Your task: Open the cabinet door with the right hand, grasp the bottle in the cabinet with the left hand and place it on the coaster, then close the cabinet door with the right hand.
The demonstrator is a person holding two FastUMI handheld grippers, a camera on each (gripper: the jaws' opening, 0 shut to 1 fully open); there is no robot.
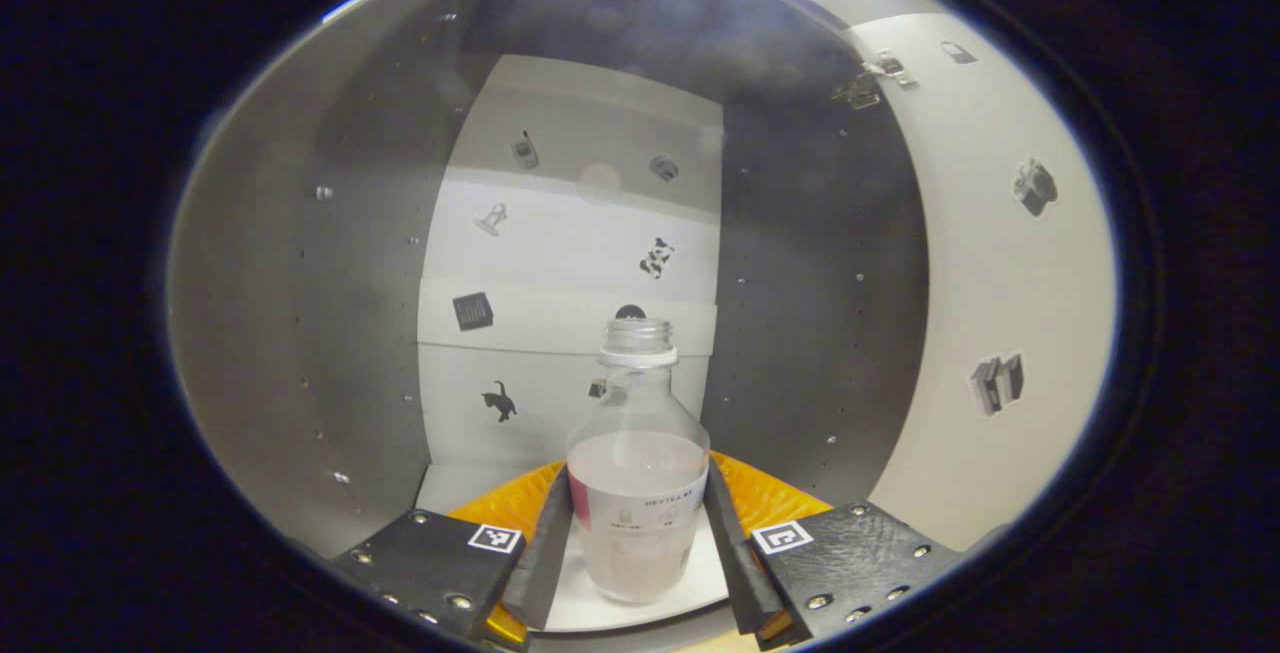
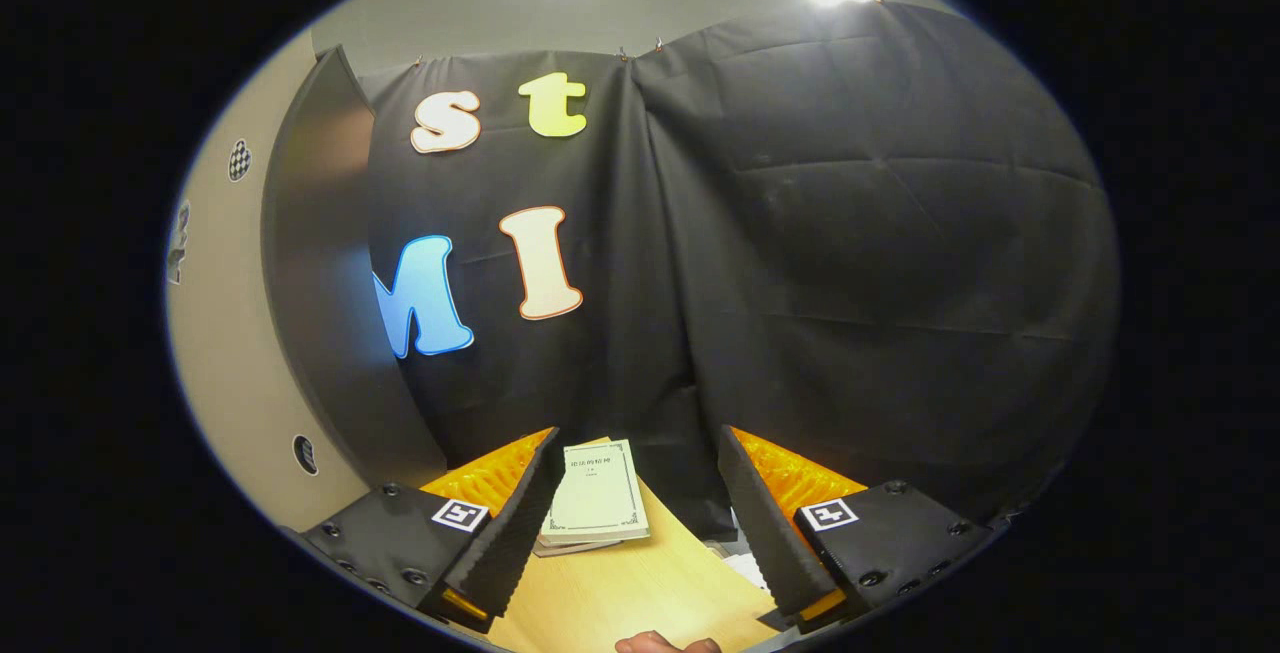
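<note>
White walls of the cabinet wrap around the left gripper view, with little stickers on the back wall, so this gripper has reached right inside. Its door swings out on the right, wide open, which leaves room to get in. In the right gripper view a black cloth wall hangs behind a wooden table, and the dark edge of the door stands at the left. A small book lies flat on the table. The bottle stands upright on the cabinet floor, no cap on, partly full of pale liquid. The left gripper has one finger on each side of it, very near or just touching; I cannot tell if they squeeze yet. That looks like the grab before lifting it out. The right gripper is spread wide and holds nothing, likely waiting near the door to shut it later.
</note>
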